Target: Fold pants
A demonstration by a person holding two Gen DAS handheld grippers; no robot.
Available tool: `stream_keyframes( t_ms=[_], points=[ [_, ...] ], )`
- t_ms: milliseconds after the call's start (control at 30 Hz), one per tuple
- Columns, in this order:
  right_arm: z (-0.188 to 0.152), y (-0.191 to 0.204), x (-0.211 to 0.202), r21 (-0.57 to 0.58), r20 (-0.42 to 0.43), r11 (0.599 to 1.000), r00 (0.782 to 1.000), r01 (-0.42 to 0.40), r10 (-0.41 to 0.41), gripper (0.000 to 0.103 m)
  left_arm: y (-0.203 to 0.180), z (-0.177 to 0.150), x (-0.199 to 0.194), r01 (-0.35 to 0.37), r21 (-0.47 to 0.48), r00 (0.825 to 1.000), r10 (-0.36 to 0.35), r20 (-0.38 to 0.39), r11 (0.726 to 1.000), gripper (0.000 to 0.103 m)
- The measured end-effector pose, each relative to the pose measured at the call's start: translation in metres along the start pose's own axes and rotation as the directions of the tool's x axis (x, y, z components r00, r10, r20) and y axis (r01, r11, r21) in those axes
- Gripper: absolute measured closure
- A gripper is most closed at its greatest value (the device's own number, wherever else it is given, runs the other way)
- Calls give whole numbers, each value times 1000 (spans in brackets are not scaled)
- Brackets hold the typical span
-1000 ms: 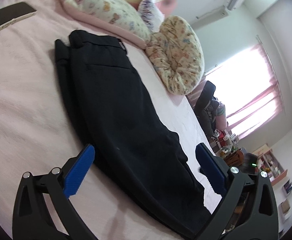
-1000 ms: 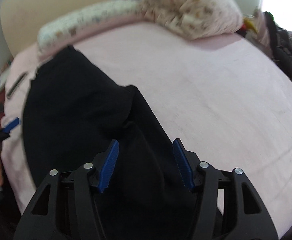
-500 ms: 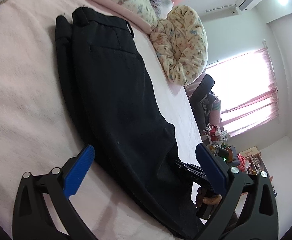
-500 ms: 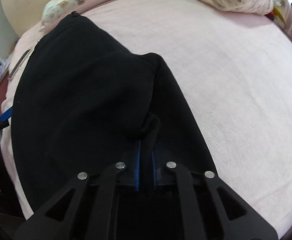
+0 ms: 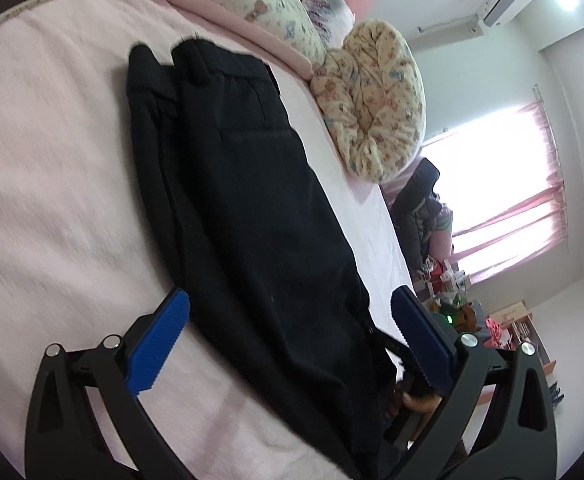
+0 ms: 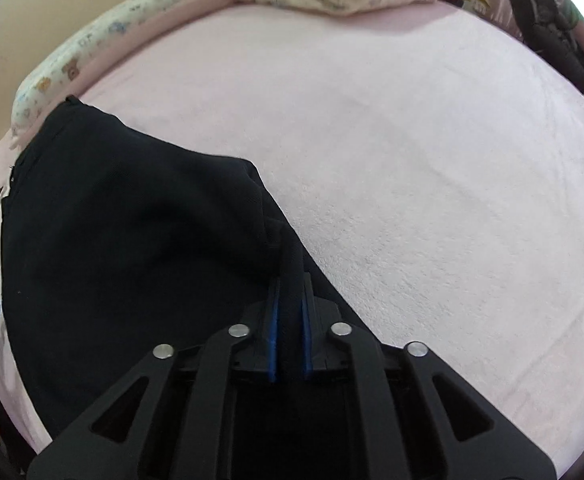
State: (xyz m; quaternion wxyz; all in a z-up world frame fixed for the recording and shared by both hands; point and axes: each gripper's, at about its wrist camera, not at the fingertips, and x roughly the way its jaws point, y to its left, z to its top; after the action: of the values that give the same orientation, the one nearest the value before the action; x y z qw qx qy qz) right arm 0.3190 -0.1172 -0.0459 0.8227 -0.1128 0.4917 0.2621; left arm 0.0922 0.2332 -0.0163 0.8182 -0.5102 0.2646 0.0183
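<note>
Pink fleece bed sheet (image 5: 51, 168) is backed by two printed pillows (image 5: 376, 100) at the far edge. One pair of black pants (image 5: 251, 200) lies lengthwise. Left gripper (image 5: 287, 344) is spread wide over the near end; right gripper (image 6: 289, 320) is clamped on a hem fold.

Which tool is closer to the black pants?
Right. The right tool is shut on a fold of the black fabric pants. The left tool hangs open around the leg, not gripping.

Two low views (pants (image 5: 251, 208) shared)
</note>
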Motion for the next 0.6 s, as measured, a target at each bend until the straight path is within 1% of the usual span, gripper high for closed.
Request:
stream_keyframes(
  t_ms=[33, 67, 100, 133, 167, 200, 233, 267, 300, 333, 367, 400, 433, 500, 533, 567, 600],
  points=[
    [-3, -1, -7, 11, 6, 1000, 1000, 15, -15, 77, 1, 5, -4, -2, 2, 1000, 2, 17, 1000, 2],
    [-8, -6, -20, 33, 28, 999, 999, 40, -41, 74, 2, 10, -7, -8, 2, 999, 7, 37, 1000, 2],
    [-11, -11, -31, 53, 51, 998, 998, 44, -47, 70, 4, 16, -13, -20, -4, 997, 21, 74, 1000, 2],
    [-19, -15, -50, 92, 94, 995, 994, 37, -46, 66, 6, 19, -18, -28, -14, 995, 29, 100, 1000, 2],
    [-28, -15, -67, 132, 139, 991, 990, -14, -4, 66, 8, 22, -22, -32, -26, 992, 35, 121, 999, 2],
    [-35, -13, -77, 154, 173, 984, 983, -84, 57, 66, 10, 25, -25, -33, -38, 990, 38, 133, 999, 2],
    [-43, 0, -84, 179, 211, 965, 966, -190, 151, 66, 12, 28, -25, -24, -48, 991, 30, 131, 999, 2],
    [-58, 13, -93, 217, 255, 918, 927, -333, 276, 66, 12, 31, -24, -18, -52, 992, 25, 124, 998, 2],
    [-68, 24, -91, 255, 280, 867, 891, -429, 358, 66, 12, 35, -22, -18, -54, 993, 24, 114, 998, 2],
    [-82, 34, -87, 308, 297, 788, 841, -534, 453, 66, 9, 41, -17, -14, -47, 996, 18, 86, 999, 2],
    [-94, 40, -82, 351, 310, 723, 802, -595, 510, 66, 7, 47, -12, -10, -42, 999, 13, 53, 999, 2],
    [-110, 52, -70, 419, 312, 634, 759, -650, 571, 66, 6, 50, -9, -2, -37, 999, 4, 32, 999, 2],
    [-122, 60, -59, 468, 300, 584, 741, -663, 601, 67, 5, 54, -7, 16, -30, 1000, -16, 12, 999, 2],
    [-142, 71, -41, 553, 288, 516, 731, -654, 619, 67, 2, 56, -9, 21, -7, 1000, -21, 14, 1000, 2],
    [-151, 73, -35, 589, 287, 496, 739, -638, 610, 67, 1, 57, -10, 19, 10, 1000, -20, 10, 1000, 2],
    [-158, 73, -33, 608, 288, 488, 747, -626, 599, 67, 0, 57, -10, 21, 21, 1000, -21, 3, 1000, 2],
    [-164, 73, -29, 635, 286, 478, 760, -606, 584, 67, -2, 57, -9, 27, 34, 1000, -27, -7, 999, 2]
  ],
)
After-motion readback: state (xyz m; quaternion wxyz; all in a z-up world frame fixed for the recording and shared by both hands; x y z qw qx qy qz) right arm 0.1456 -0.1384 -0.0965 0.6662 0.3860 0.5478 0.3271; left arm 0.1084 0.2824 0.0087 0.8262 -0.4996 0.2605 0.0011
